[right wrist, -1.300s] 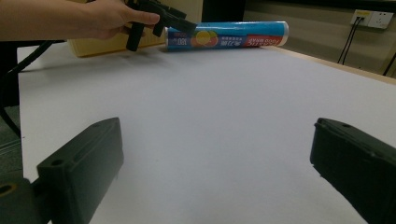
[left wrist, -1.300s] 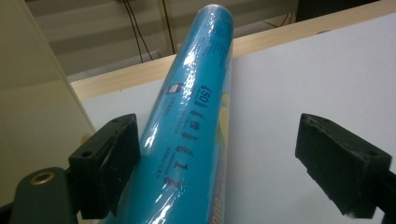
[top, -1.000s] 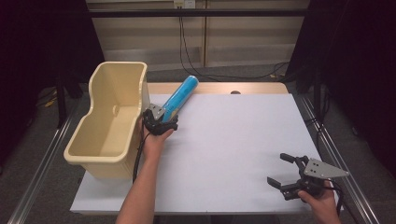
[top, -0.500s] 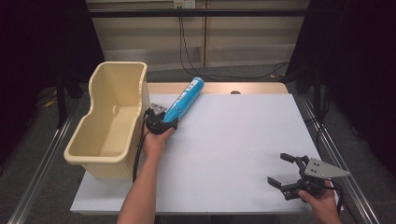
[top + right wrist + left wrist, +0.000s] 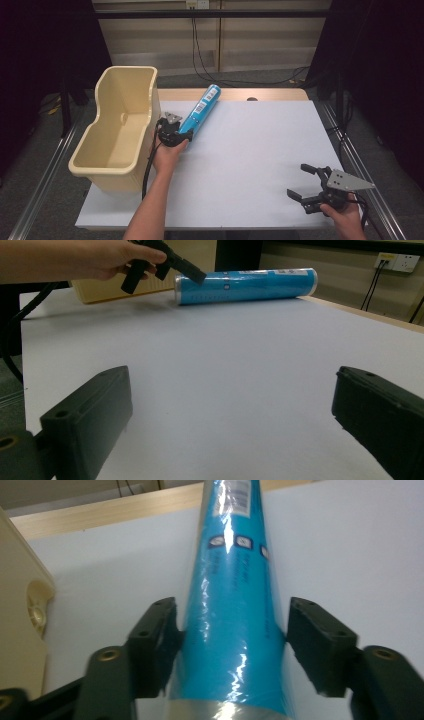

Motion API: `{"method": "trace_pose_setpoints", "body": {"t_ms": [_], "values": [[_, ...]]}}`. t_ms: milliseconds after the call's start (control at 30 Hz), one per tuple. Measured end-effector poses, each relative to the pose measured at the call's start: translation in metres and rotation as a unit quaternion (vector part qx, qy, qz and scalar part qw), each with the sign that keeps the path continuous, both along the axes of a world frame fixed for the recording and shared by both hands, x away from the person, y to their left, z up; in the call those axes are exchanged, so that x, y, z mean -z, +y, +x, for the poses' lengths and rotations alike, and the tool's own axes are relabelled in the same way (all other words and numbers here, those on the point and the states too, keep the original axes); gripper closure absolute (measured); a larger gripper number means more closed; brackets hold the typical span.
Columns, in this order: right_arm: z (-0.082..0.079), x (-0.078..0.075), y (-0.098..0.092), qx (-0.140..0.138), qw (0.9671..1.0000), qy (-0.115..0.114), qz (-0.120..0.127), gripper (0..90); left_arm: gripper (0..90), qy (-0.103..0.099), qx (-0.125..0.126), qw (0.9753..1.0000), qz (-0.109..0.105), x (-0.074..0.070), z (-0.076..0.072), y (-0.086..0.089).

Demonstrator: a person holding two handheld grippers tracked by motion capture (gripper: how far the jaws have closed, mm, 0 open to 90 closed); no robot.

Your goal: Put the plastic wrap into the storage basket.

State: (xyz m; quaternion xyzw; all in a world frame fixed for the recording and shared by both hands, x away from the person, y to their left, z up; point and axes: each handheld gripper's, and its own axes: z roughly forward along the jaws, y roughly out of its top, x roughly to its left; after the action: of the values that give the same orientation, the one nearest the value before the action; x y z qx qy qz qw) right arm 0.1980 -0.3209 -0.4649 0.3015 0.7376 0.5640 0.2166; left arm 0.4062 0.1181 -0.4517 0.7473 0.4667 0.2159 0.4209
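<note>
High view: blue cylindrical tube lies on its side on the white table, angled from near the cream plastic bin toward the far wooden edge. Left gripper sits at the tube's near end, just beside the bin's right wall, held by the left hand.

Left gripper view: tube runs straight ahead between the jaws. Left jaw touches its side; right jaw stands off with a visible gap, so jaws spread around it, not pinching. Bin wall at left edge.

Right gripper rests near the table's near right corner, well apart from the tube, jaws spread wide with nothing between.

Right gripper view: tube lies across the far table, left gripper at its end.
</note>
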Motion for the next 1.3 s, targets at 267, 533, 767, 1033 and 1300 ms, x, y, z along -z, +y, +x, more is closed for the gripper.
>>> {"method": "trace_pose_setpoints", "body": {"t_ms": [267, 533, 767, 1033, 1300], "values": [[-0.001, -0.004, -0.001, 0.002, 1.0000, -0.006, 0.000, 2.4, 32.5, 0.019, 0.001, 0.9993, 0.031, 0.019, 0.010, -0.012], [0.000, -0.002, -0.002, 0.003, 1.0000, -0.007, 0.000, 2.4, 30.2, 0.035, 0.010, 0.9990, 0.027, 0.030, 0.020, -0.006], [0.000, -0.003, -0.002, 0.005, 1.0000, -0.007, 0.001, 2.5, 30.9, 0.035, 0.013, 0.9968, 0.071, 0.034, 0.017, -0.017], [0.001, -0.001, -0.002, 0.006, 1.0000, -0.004, 0.002, 2.5, 31.9, 0.076, 0.010, 0.9947, 0.068, 0.028, 0.005, -0.016], [0.001, -0.001, -0.003, 0.015, 0.9998, -0.006, 0.007, 1.2, 32.0, 0.088, 0.005, 0.9949, 0.048, 0.026, -0.022, -0.010]]}}
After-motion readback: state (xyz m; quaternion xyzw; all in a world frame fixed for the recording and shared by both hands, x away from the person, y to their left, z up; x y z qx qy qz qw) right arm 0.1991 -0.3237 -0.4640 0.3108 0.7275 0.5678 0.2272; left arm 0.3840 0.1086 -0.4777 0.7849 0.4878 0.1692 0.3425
